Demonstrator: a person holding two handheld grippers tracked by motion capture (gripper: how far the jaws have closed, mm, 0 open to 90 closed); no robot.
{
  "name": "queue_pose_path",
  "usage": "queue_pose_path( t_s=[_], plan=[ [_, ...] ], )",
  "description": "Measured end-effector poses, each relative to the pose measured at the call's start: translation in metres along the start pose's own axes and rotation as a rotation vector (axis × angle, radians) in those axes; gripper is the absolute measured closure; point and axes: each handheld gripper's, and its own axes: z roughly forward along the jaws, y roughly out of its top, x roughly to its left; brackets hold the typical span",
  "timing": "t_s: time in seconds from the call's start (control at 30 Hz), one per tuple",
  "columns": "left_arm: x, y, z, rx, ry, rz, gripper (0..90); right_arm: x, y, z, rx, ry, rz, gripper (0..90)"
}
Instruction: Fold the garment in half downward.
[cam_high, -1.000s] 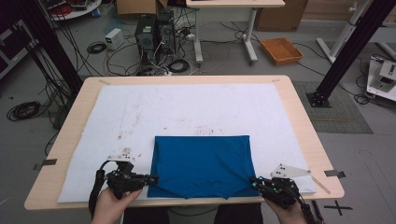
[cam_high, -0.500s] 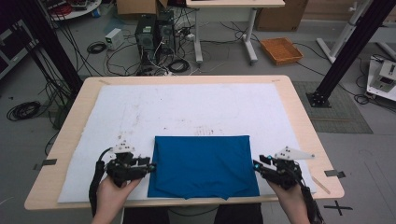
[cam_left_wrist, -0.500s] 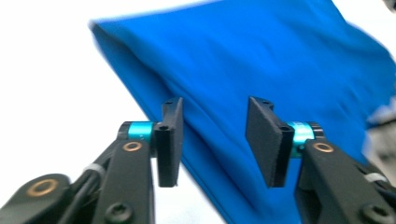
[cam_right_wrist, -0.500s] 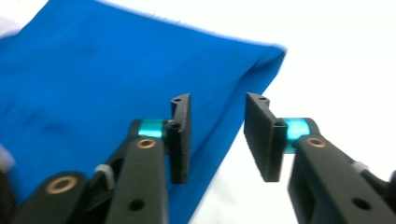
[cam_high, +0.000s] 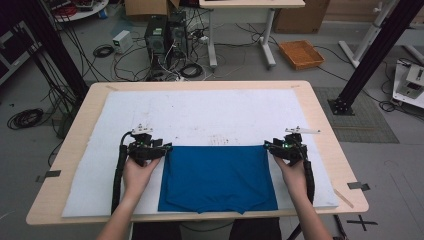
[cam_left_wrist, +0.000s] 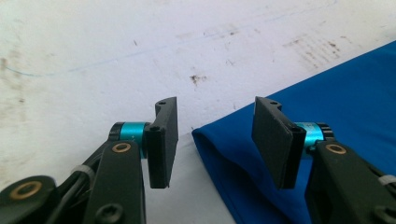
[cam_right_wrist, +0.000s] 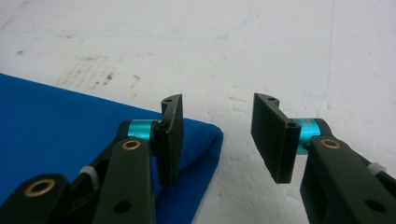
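The folded blue cloth (cam_high: 218, 177) is laid flat on the white mat (cam_high: 200, 112) at the near-centre of the table (cam_high: 320, 120), w/ its near edge by the mat's front edge. The left gripper (cam_high: 167, 148) is held at the cloth's far-left corner, jaws just opened & released, the corner fold (cam_left_wrist: 205, 140) seen lying between them, unpinched. The right gripper (cam_high: 266, 145) is held at the far-right corner (cam_right_wrist: 205, 133), jaws likewise just opened, nothing clamped; one jaw is seen over the cloth, the other over bare mat.

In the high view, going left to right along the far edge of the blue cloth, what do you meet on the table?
Left hand-held gripper → folded blue cloth → right hand-held gripper, all on the white mat.
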Motion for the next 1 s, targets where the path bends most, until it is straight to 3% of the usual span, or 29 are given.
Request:
queue_pose_path(
  t_s=[0.17, 0.27, 0.37, 0.4, 0.43, 0.53, 0.8, 0.87, 0.9, 1.0],
  plan=[
    [0.003, -0.003, 0.007, 0.049, 0.014, -0.025, 51.7, -0.002, -0.003, 0.014, 0.046, 0.001, -0.003, 61.8],
    [0.000, -0.004, 0.007, 0.053, 0.030, 0.007, 61.6, 0.000, -0.004, 0.018, 0.056, 0.014, -0.040, 73.9],
    [-0.001, -0.005, 0.006, 0.048, 0.051, 0.038, 72.7, 0.001, -0.006, 0.018, 0.051, 0.031, -0.045, 84.6],
    [0.000, -0.006, 0.006, 0.045, 0.030, 0.025, 72.7, 0.001, -0.006, 0.018, 0.051, 0.031, -0.045, 84.6],
    [0.001, -0.006, 0.006, 0.047, 0.001, 0.011, 79.8, 0.000, -0.006, 0.018, 0.043, 0.031, -0.048, 85.4],
    [-0.003, -0.005, 0.008, 0.031, 0.019, 0.050, 86.8, -0.001, -0.003, 0.017, 0.020, 0.025, -0.079, 86.7],
    [0.011, 0.006, 0.018, -0.011, 0.030, 0.027, 87.1, -0.008, 0.014, 0.027, -0.007, 0.020, -0.106, 86.7],
    [0.014, 0.012, 0.021, -0.021, 0.033, 0.025, 87.1, -0.009, 0.022, 0.031, -0.006, 0.010, -0.115, 86.7],
    [0.015, 0.014, 0.022, -0.028, 0.038, 0.034, 87.1, -0.009, 0.028, 0.036, -0.005, -0.004, -0.143, 86.7],
    [0.017, 0.019, 0.027, -0.032, 0.044, 0.030, 87.0, -0.010, 0.031, 0.040, -0.006, -0.013, -0.143, 86.7]
  ],
)
